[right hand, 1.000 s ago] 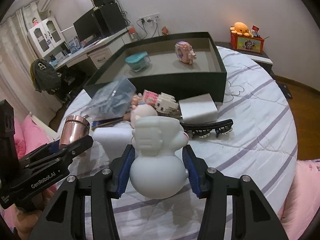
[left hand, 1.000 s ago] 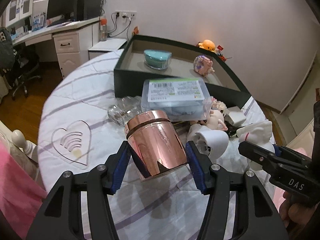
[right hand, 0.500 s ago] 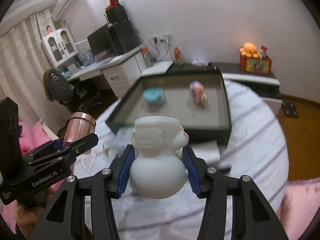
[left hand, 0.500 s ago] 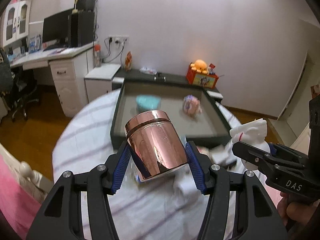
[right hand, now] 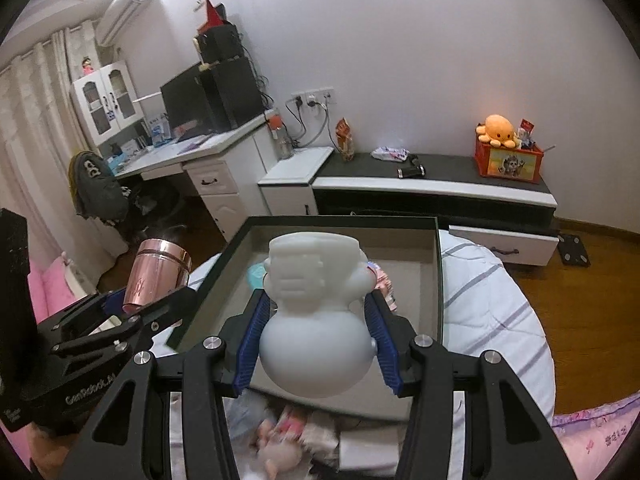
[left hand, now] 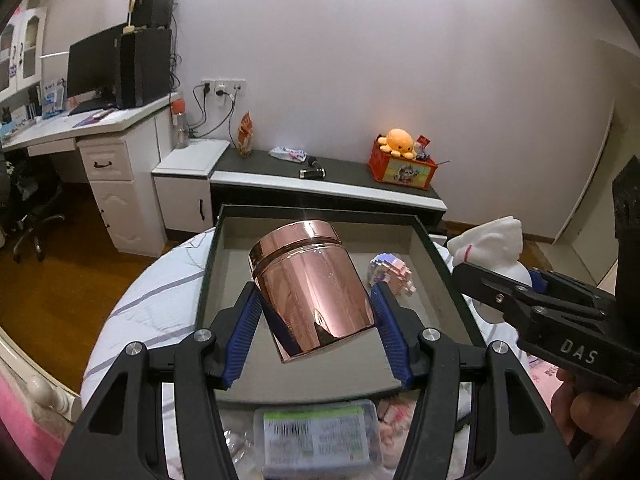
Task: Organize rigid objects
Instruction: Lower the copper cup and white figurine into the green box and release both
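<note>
Both grippers have come up and forward off the cluttered bed — a second ago the copper canister (left hand: 310, 288) and the white figurine (right hand: 316, 320) hung over the heap of toys, with the dark tray (left hand: 208, 280) well beyond the jaws. Now the tray's floor lies directly behind each held piece, and the labelled plastic box (left hand: 316, 440) has slipped below the left gripper's (left hand: 312, 332) jaws.

Both wrist views close above dark tray (left hand: 208, 280), angled down, facing wall; tray shared.
</note>
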